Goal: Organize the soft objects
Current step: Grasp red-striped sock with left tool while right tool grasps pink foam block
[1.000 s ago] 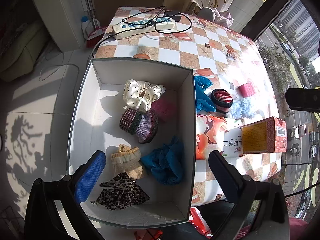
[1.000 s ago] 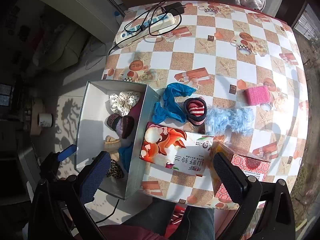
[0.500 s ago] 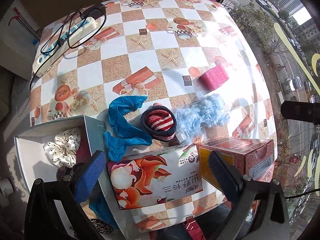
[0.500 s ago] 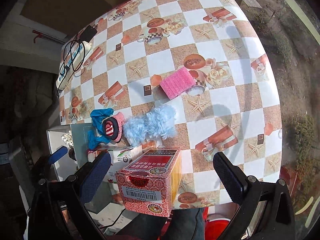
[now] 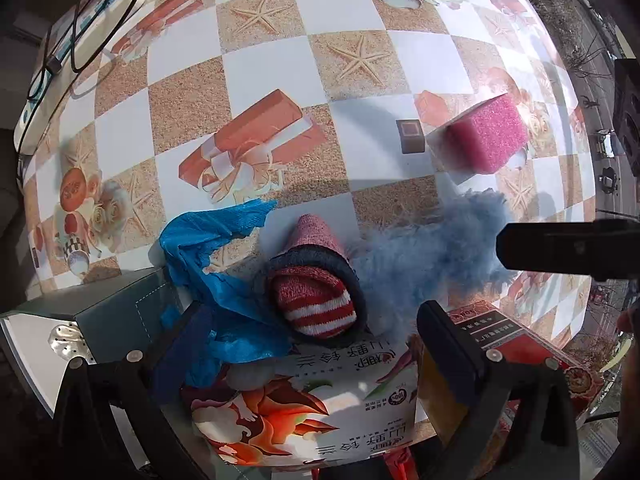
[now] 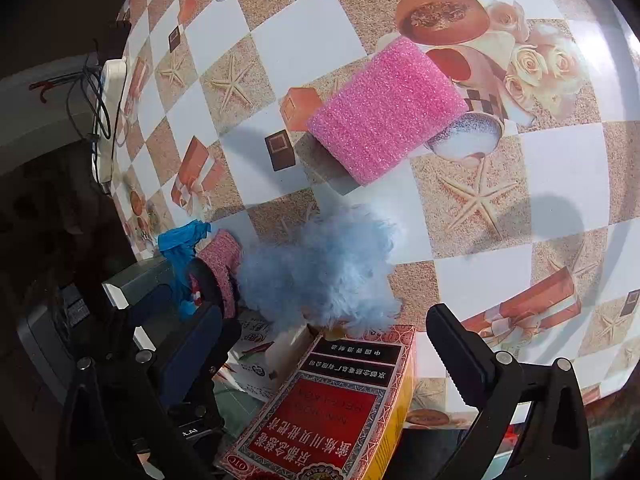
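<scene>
A rolled red striped sock [image 5: 314,296] lies on the table between a blue cloth [image 5: 208,256] and a fluffy light blue piece [image 5: 436,248]. A pink sponge [image 5: 486,136] lies farther right. My left gripper [image 5: 304,344] is open and empty, just above and before the sock and blue cloth. My right gripper [image 6: 320,340] is open and empty, over the fluffy blue piece [image 6: 324,272], with the pink sponge [image 6: 384,114] beyond it. The white box [image 5: 48,344] sits at the left edge, with a spotted scrunchie just showing inside.
A tissue pack [image 5: 304,408] and a red carton [image 6: 332,404] lie at the table's near edge under the grippers. A power strip with cable [image 5: 76,52] lies at the far left. The right gripper's finger [image 5: 568,248] crosses the left wrist view.
Both grippers have moved from over the box rightward and down toward the table. The left now hangs close over the sock, the right over the fluffy blue piece. Both stay open.
</scene>
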